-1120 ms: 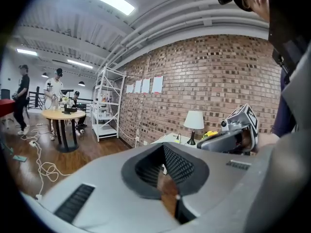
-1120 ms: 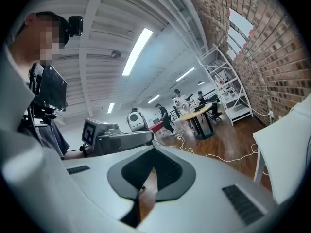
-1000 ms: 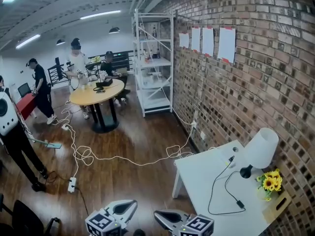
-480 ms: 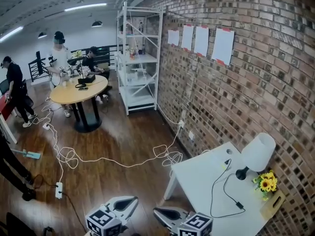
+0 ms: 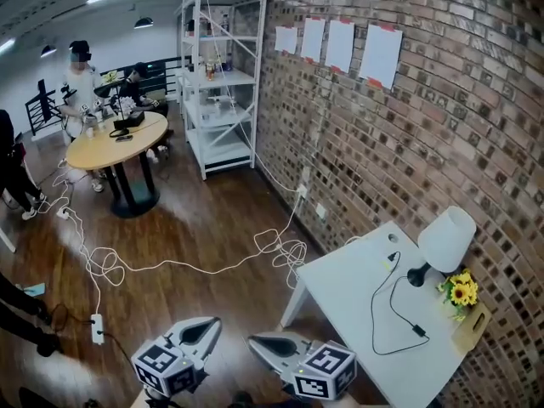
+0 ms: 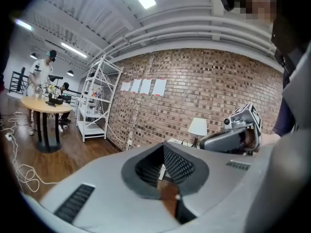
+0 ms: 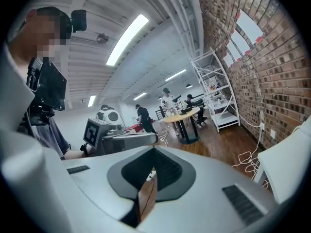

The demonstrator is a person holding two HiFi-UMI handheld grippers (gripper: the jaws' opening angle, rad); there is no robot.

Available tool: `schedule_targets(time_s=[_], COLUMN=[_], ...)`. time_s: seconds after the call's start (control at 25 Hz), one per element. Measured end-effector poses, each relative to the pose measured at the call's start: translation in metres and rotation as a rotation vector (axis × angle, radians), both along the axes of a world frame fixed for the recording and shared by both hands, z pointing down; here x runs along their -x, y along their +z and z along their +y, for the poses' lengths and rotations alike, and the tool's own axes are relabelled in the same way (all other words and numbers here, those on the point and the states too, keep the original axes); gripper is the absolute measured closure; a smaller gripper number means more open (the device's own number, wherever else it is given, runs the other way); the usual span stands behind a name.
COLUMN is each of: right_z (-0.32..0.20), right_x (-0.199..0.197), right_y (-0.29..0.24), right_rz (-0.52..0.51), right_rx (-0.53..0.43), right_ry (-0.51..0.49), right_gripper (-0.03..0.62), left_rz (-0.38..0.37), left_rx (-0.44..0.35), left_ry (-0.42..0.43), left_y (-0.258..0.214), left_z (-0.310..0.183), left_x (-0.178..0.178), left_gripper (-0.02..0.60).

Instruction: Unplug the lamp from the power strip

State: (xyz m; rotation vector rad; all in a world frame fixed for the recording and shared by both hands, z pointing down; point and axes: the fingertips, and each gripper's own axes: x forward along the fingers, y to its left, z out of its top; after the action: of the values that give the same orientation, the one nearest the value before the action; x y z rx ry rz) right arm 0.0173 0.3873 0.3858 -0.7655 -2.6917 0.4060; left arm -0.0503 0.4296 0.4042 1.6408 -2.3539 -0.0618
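Lamp (image 5: 446, 243) stands on the white table (image 5: 340, 296) against the brick wall, its black cord (image 5: 374, 313) looping across the tabletop. In the head view it sits well apart from both grippers, up and to their right. Left gripper (image 5: 212, 323) and right gripper (image 5: 253, 341) hover low over the wooden floor, each with jaws pressed together, gripping and touching nothing.

The head view's bottom edge cuts off the left gripper (image 5: 212, 322) and right gripper (image 5: 253, 341) just behind their marker cubes. The lamp cord (image 5: 372, 313) ends near the white table's (image 5: 336, 283) far edge; what its plug meets is too small to tell. The left edge leaves only the legs of a person (image 5: 25, 323).
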Motion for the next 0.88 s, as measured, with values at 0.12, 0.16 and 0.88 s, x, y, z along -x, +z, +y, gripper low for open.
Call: schedule_targets(time_s=[0.12,0.16,0.88], right_z=[0.001,-0.001,-0.073], right_x=[0.001,0.002,0.034], right_y=[0.0,0.001,0.01], right_rz=[0.01,0.016,0.032], right_rx=[-0.009,-0.013,0.061], right_ry=[0.011,0.018,0.045], right_gripper=[0.595,0.595,0.595], left_rz=[-0.005,-0.004,0.021], left_rx=[-0.001,0.001,0.085], left_ry=[0.039,0.049,0.096], left_y=[0.0,0.001,-0.004], left_z=[-0.008,-0.011,-0.083], left_x=[-0.001,0.0,0.02], left_gripper=[0.571,0.571,0.571])
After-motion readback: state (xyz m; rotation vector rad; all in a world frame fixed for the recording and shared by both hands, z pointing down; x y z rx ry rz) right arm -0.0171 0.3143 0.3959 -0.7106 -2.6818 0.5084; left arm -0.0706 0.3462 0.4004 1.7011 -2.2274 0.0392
